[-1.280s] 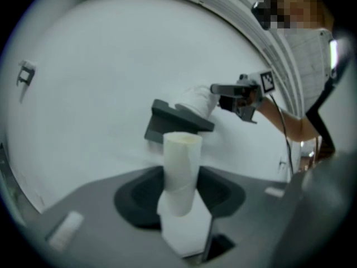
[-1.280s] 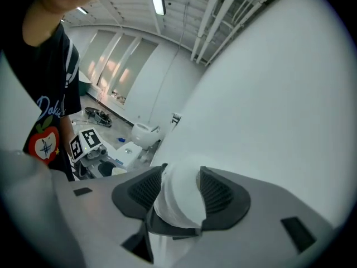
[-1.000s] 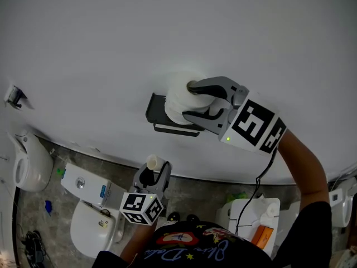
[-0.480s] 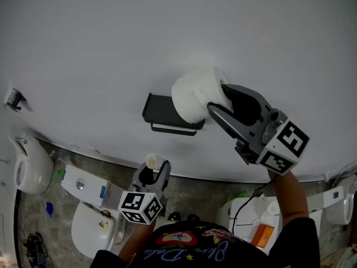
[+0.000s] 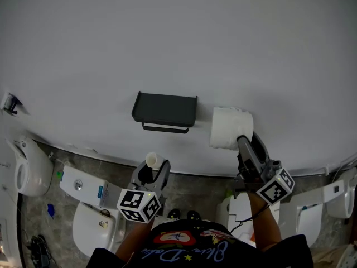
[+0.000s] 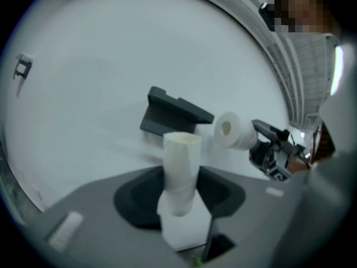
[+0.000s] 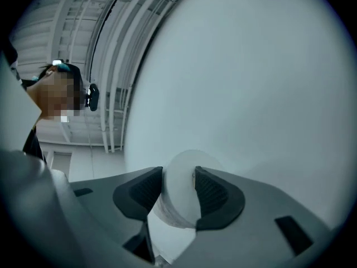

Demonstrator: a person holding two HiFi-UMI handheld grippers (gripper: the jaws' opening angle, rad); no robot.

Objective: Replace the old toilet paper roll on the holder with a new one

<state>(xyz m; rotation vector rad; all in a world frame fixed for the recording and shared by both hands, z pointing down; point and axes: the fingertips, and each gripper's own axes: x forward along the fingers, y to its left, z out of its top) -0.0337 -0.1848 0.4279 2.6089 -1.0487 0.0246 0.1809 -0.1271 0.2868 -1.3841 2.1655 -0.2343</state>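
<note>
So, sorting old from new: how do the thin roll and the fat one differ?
The thin roll is a nearly bare tube; the fat roll is thick with paper. In the head view the thin roll sits below the holder, the fat roll to its right. Both are whitish, neither mounted.

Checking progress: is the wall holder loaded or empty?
Empty: the holder bar is bare; the right gripper, jaws having just closed a little, holds the white roll beside it.

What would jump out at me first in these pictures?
A plump white toilet roll sits in the right claw, whose jaws have just been closing on it, right of the empty black wall holder. Lower down, the left claw grips a nearly used-up roll.
</note>
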